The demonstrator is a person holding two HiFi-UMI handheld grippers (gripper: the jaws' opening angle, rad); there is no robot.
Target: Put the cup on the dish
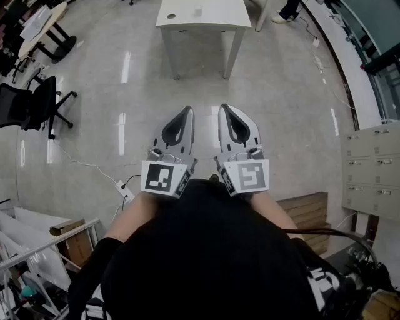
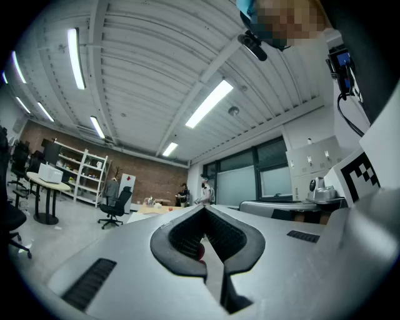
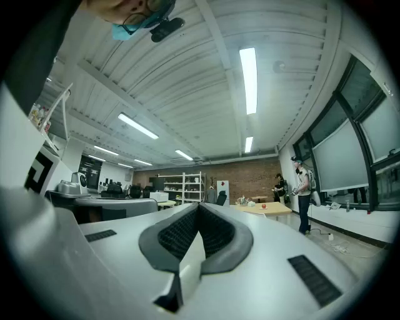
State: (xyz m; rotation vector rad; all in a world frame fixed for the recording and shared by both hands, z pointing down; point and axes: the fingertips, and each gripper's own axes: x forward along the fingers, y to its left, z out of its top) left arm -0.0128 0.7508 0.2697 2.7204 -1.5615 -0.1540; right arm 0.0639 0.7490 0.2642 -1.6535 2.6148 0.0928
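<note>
While they hover level side by side, the grey left claw (image 1: 185,112) and grey right claw (image 1: 225,110) are pressed together, seemingly empty.

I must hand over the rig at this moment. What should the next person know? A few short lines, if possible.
Left gripper: shut, empty, held level in front of the body.
Right gripper: shut, empty, level beside the left one.
Cup and dish: not clearly seen; small things lie on the white table ahead, too small to tell.
Done: nothing yet.
Left: probably go to the table, find the cup, grasp it, set it on the dish.
</note>
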